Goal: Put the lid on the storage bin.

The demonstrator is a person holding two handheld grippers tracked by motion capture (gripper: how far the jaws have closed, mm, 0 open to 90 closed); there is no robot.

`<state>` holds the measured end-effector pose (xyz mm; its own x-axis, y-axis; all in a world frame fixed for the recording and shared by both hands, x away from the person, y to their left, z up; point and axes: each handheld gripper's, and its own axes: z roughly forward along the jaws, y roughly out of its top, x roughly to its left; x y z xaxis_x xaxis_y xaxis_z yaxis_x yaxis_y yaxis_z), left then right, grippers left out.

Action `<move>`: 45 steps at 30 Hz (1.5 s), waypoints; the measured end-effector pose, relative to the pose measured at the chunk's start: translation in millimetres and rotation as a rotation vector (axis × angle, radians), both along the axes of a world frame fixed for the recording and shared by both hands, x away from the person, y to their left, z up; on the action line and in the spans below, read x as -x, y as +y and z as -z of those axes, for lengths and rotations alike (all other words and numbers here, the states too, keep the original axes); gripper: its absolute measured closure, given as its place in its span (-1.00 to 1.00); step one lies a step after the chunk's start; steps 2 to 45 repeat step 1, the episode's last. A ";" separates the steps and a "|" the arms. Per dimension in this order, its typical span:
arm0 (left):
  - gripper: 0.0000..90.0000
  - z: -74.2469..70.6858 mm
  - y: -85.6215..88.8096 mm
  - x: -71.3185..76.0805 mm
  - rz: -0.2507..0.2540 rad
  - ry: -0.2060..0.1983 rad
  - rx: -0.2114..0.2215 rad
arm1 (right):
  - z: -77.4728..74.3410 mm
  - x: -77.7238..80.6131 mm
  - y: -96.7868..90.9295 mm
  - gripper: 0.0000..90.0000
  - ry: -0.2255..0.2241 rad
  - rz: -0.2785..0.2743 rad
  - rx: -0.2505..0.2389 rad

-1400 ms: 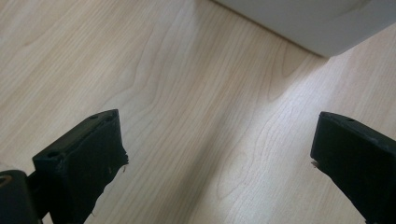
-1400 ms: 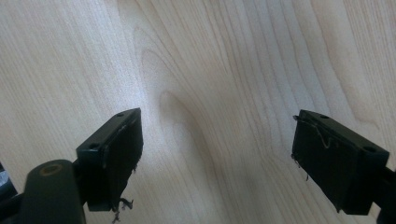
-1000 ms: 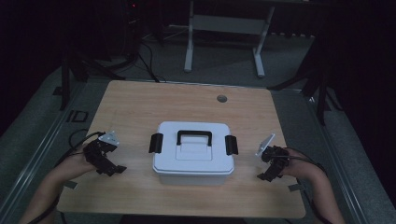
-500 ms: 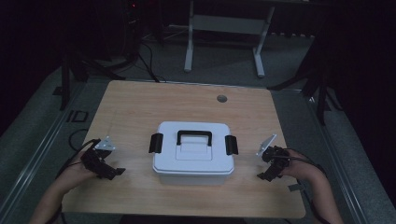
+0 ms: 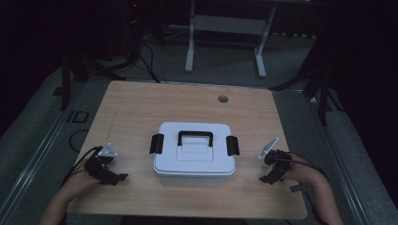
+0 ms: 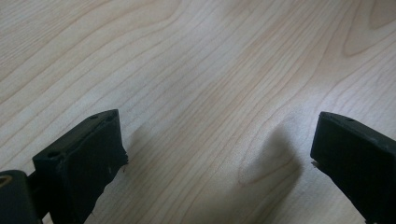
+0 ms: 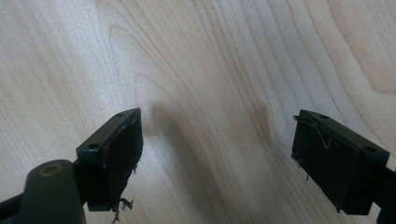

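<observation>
A white plastic box (image 5: 195, 154) with a black handle and two black side latches stands in the middle of the wooden table (image 5: 141, 108). My left gripper (image 5: 115, 177) rests low over the table to the box's left, open with nothing between its jaws. To the right of the box, my right gripper (image 5: 266, 176) is open and empty too. In the left gripper view, the left gripper (image 6: 217, 149) has its jaws wide apart over bare wood. The right gripper (image 7: 217, 154) in the right gripper view is spread the same way over wood grain.
A round cable hole (image 5: 223, 99) lies near the table's far edge. Beyond the table stands a white metal frame (image 5: 225, 33) on a dark floor. Black cables (image 5: 150, 65) run on the floor at the far left.
My left gripper has drawn back toward the near left corner of the table. The right gripper has shifted slightly nearer too. The box has not moved.
</observation>
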<state>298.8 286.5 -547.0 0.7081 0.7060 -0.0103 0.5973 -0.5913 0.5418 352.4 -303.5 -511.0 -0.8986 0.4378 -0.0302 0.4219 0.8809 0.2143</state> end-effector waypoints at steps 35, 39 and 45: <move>-0.95 0.1 -0.5 0.3 -0.002 -0.002 0.000 | 0.0 -0.3 -0.1 -0.64 -0.001 0.002 -0.003; -0.95 0.1 -0.5 0.3 -0.002 -0.002 0.000 | 0.0 -0.3 -0.1 -0.64 -0.001 0.002 -0.003; -0.95 0.1 -0.5 0.3 -0.002 -0.002 0.000 | 0.0 -0.3 -0.1 -0.64 -0.001 0.002 -0.003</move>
